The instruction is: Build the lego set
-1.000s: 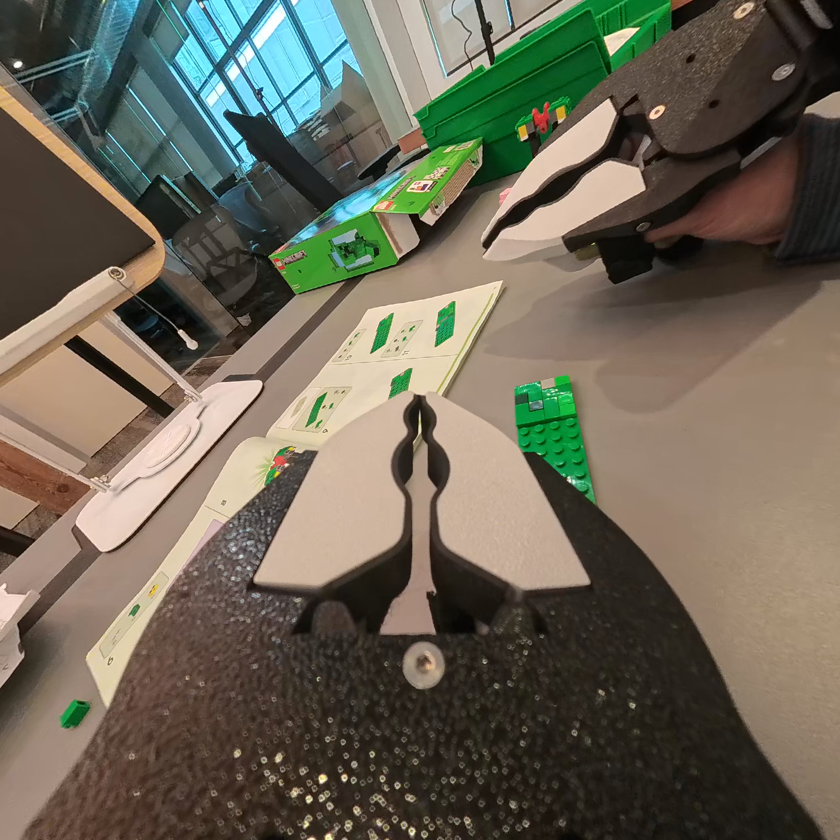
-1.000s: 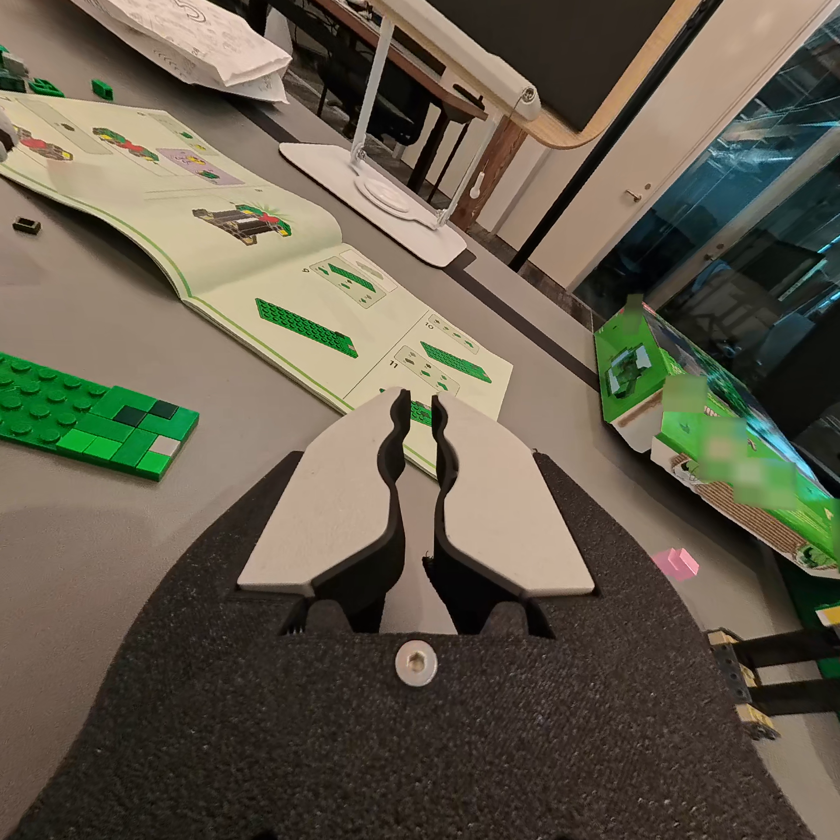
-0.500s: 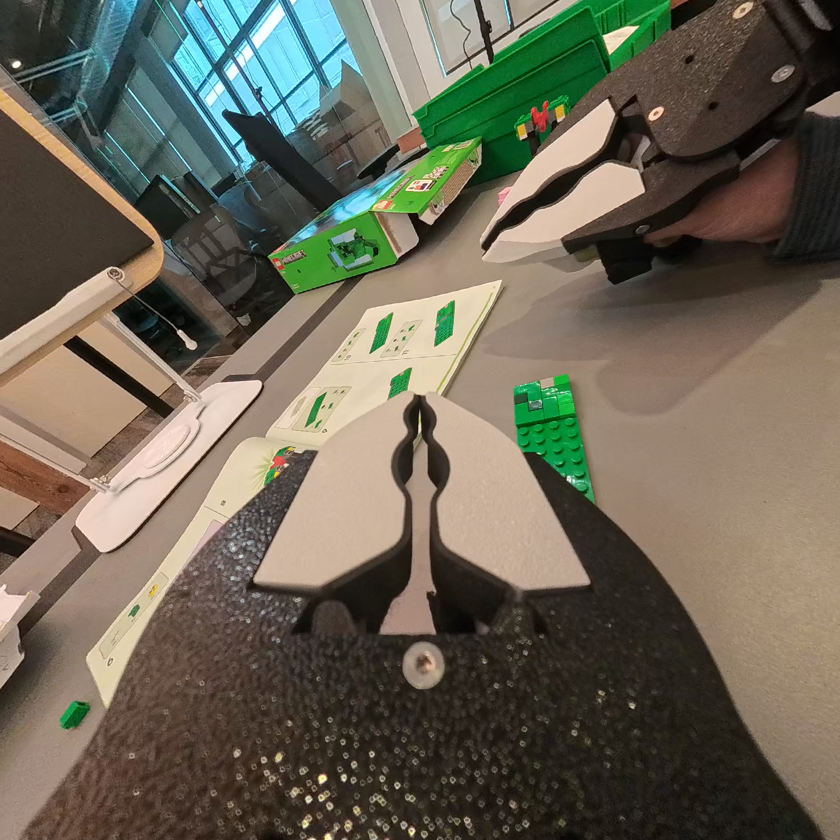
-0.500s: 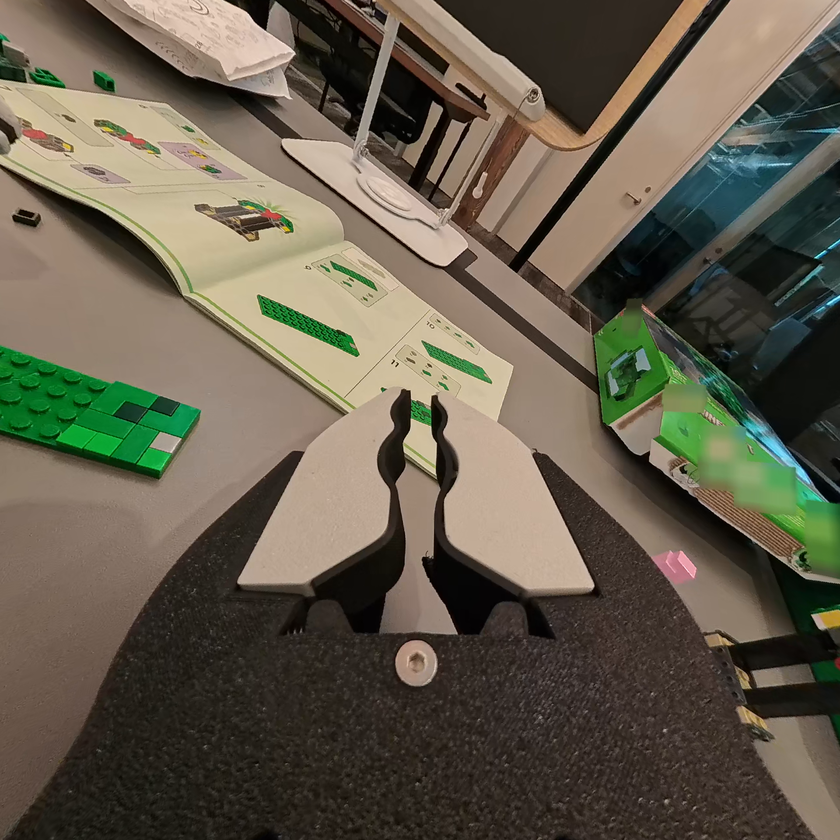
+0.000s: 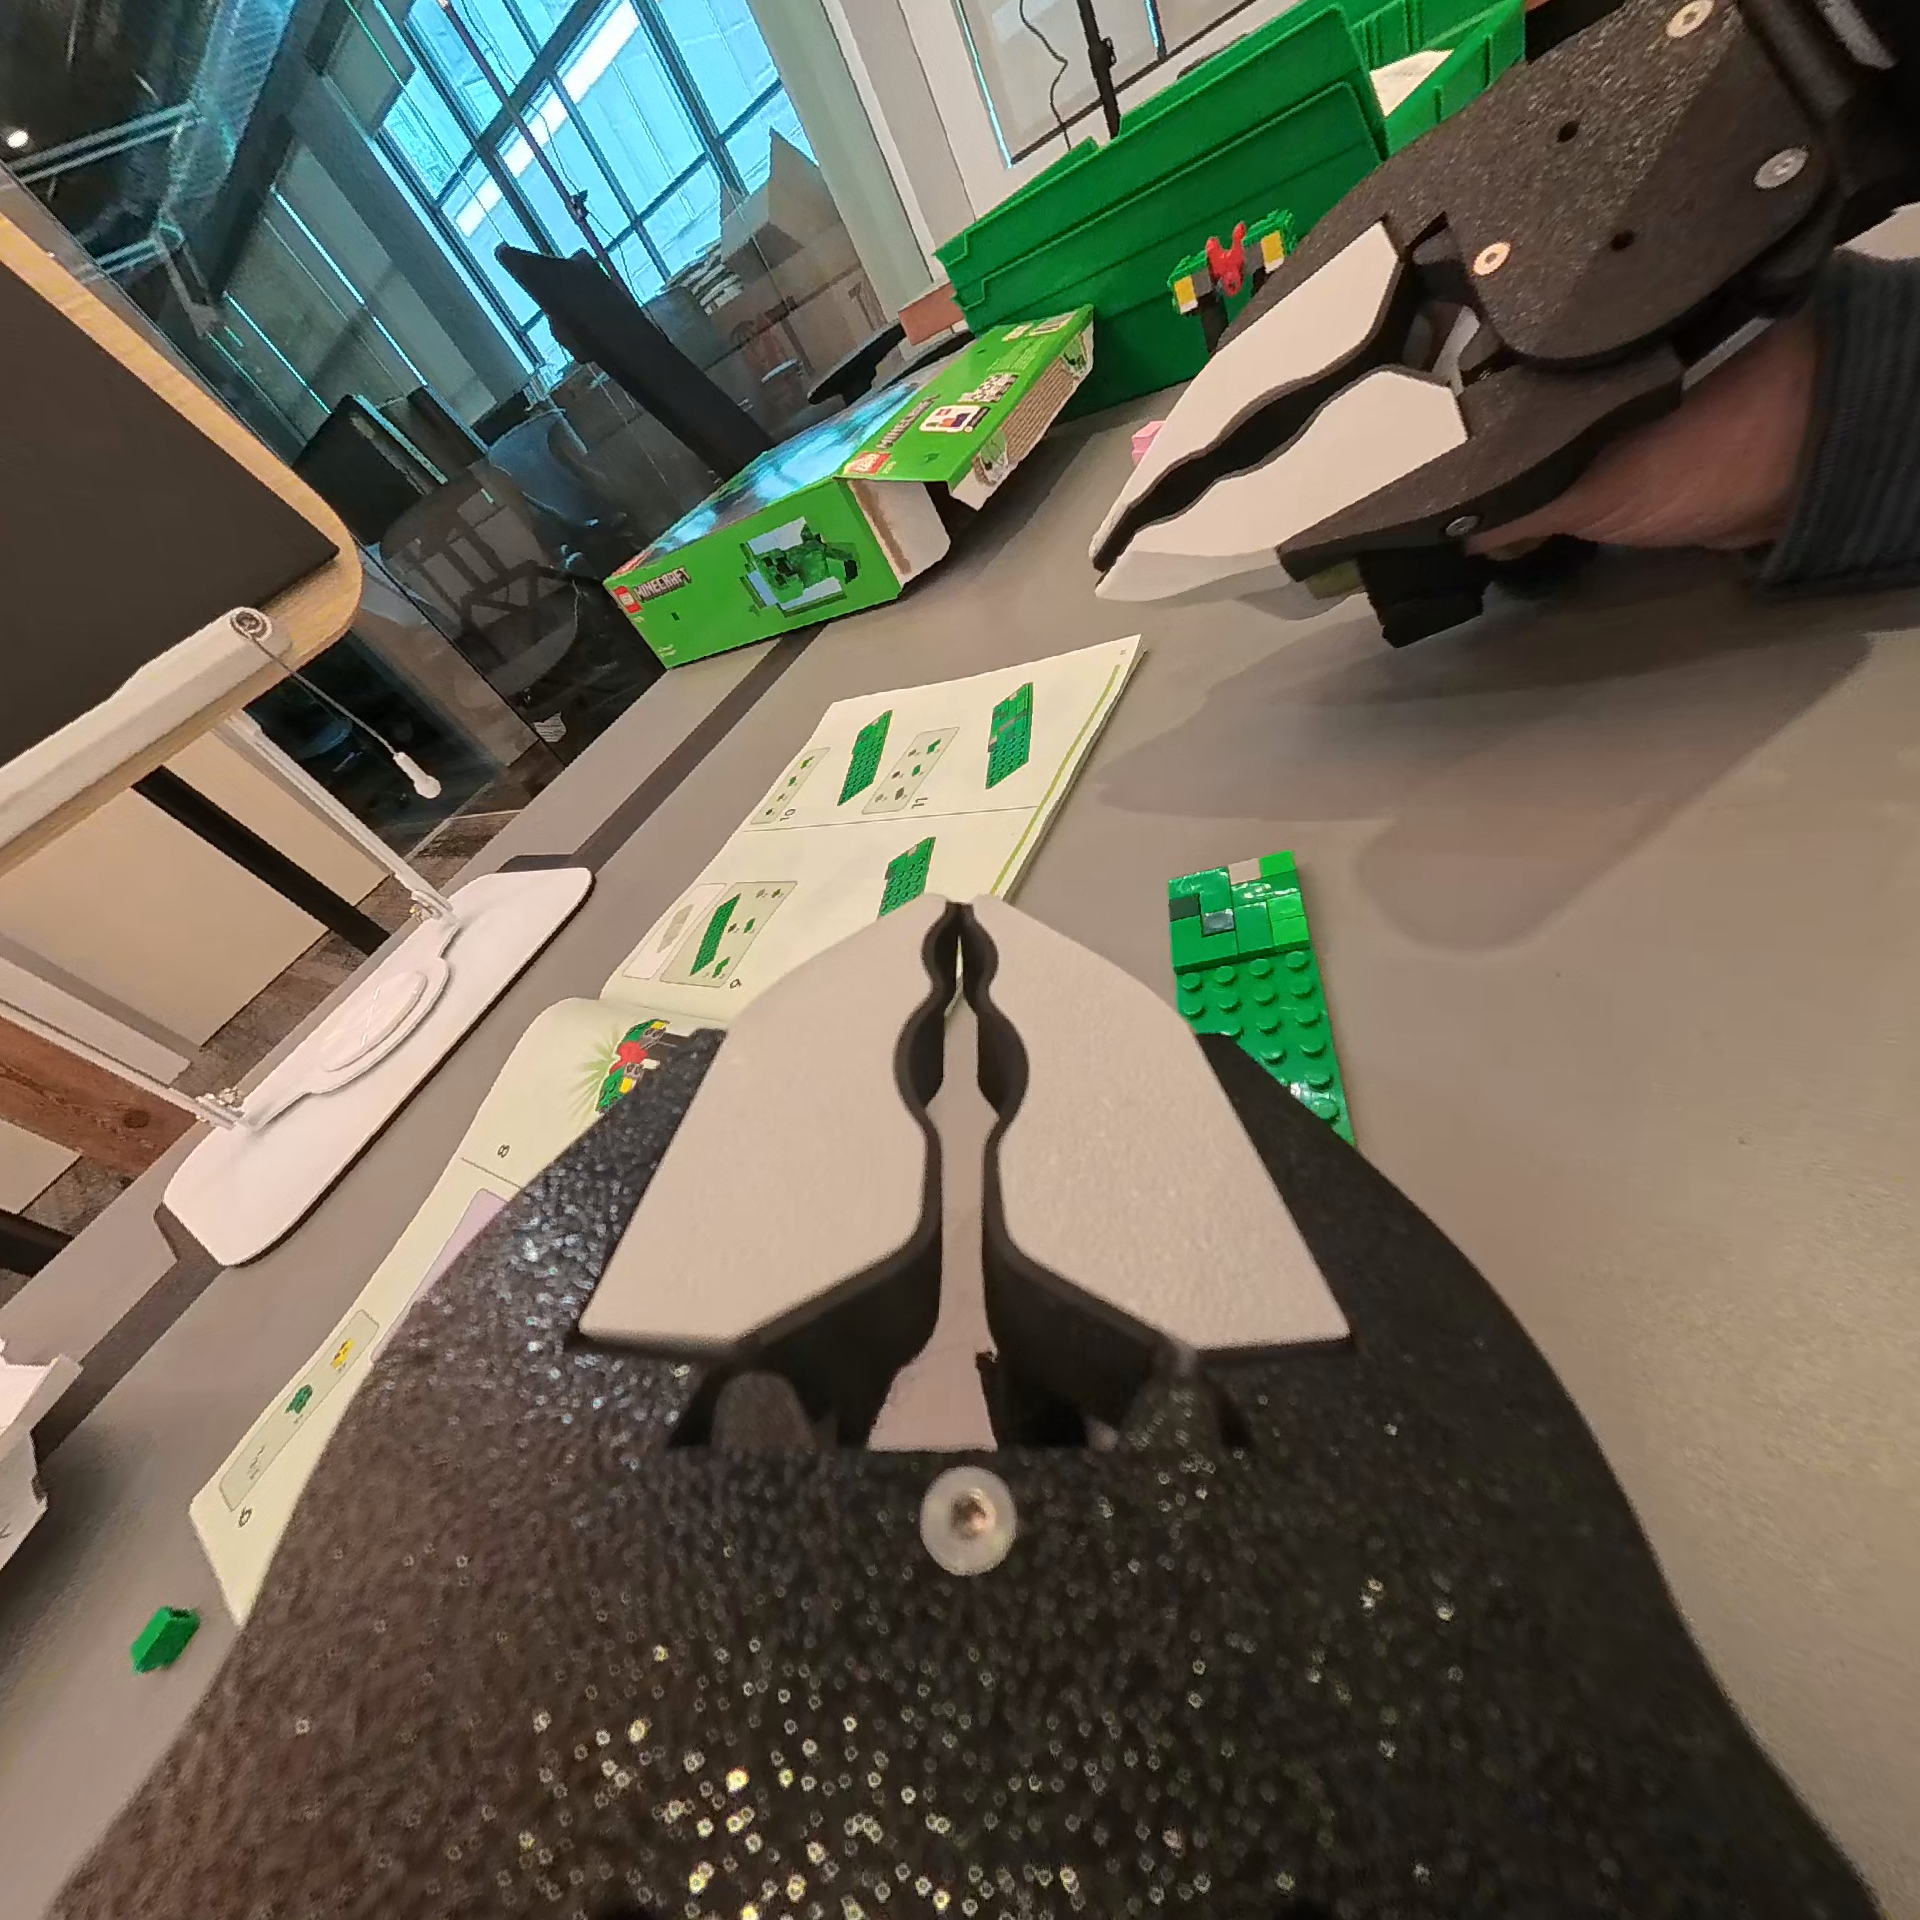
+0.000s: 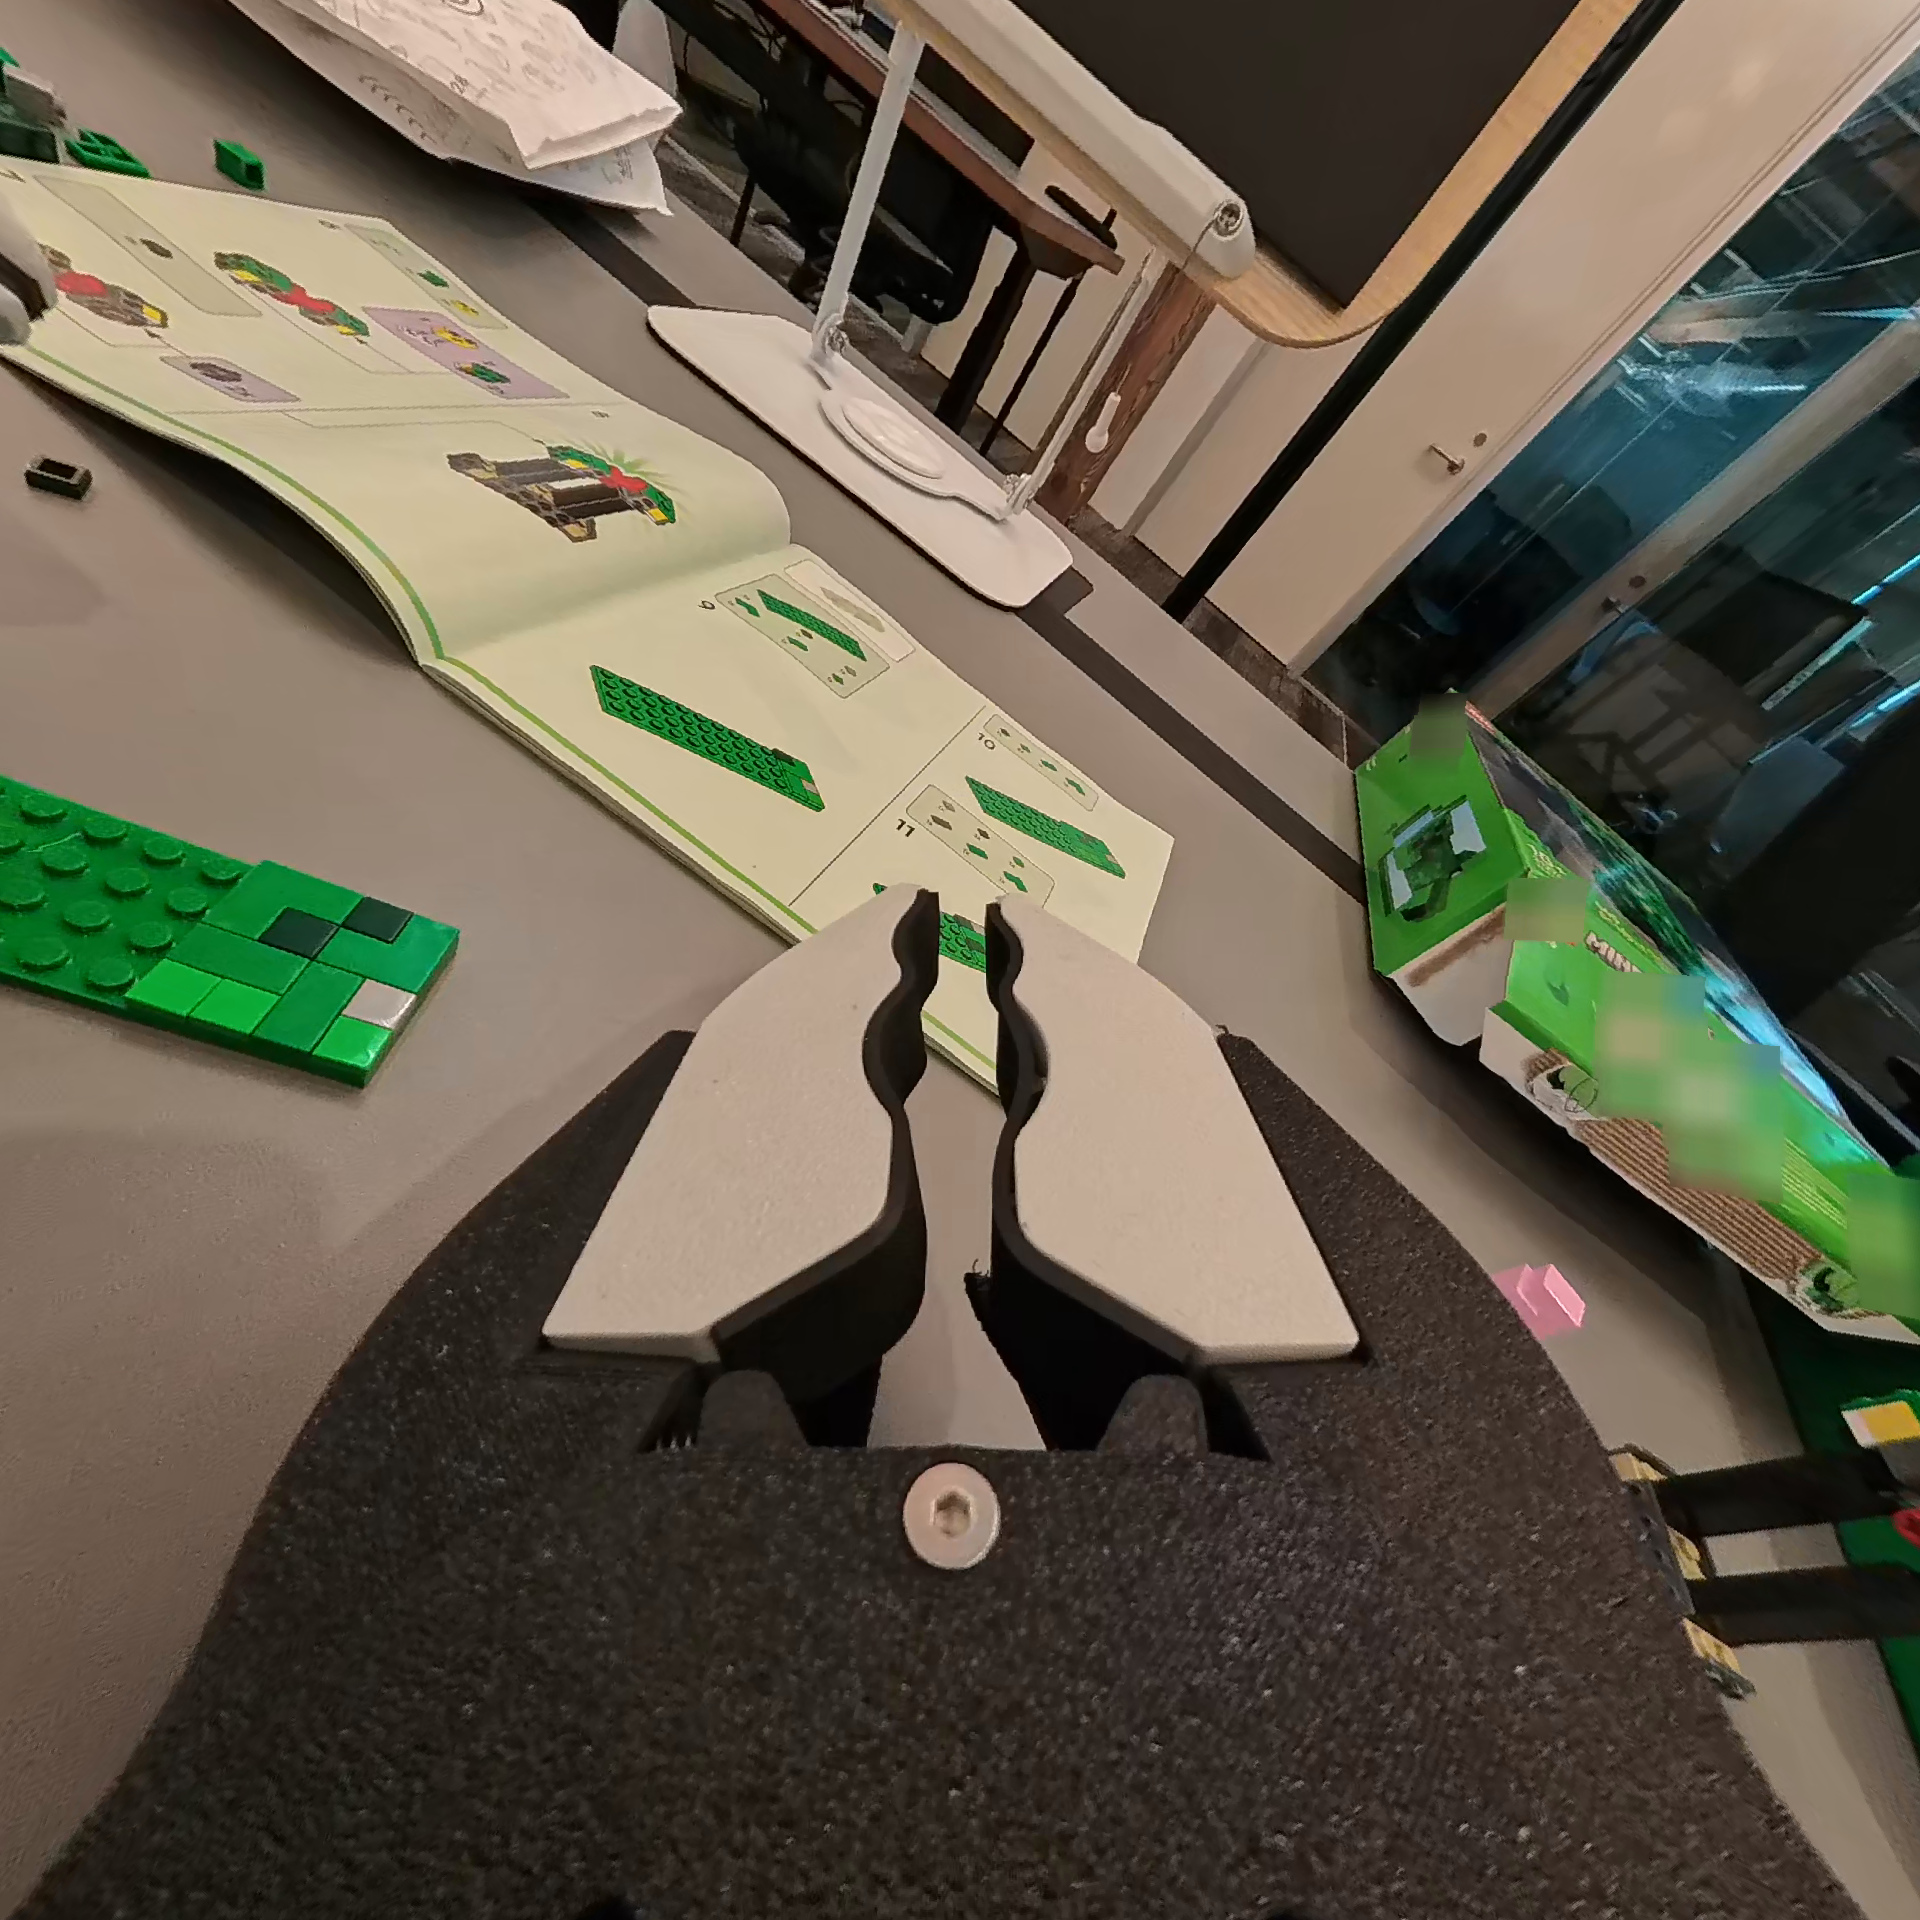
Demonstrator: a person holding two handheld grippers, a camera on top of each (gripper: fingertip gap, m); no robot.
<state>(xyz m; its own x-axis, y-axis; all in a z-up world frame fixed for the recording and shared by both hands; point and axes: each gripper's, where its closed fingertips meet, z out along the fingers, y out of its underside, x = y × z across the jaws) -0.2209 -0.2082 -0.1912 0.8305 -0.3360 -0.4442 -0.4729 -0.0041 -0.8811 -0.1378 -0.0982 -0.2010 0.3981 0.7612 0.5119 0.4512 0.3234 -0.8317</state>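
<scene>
Lego plate (image 6: 208, 935), long and green with a patch of smooth tiles at one end, lies flat on the grey table (image 5: 1610, 1143) at the left edge of the right wrist view; in the left wrist view it sits right of centre, partly hidden behind the left gripper (image 5: 961, 920). That gripper's jaws are together at the tips, with nothing between them. The right gripper (image 6: 961, 914) has its jaws slightly apart and empty; it hovers over the near corner of the open instruction booklet (image 6: 623, 623).

My reading is that the builder is between placements, checking the page. To do the next piece well, pick it by its sides, carry it level, and press straight down onto the studs while the other gripper pins the plate so it cannot slide.

Loose parts lie at the upper left of the right wrist view: a small green brick (image 6: 239, 163) and a black piece (image 6: 57, 478). A pink brick (image 6: 1543, 1299) sits at the right, near the green box (image 6: 1455, 862). Bare table around the plate gives room; the lamp base (image 6: 862, 436) and box crowd the far edge.
</scene>
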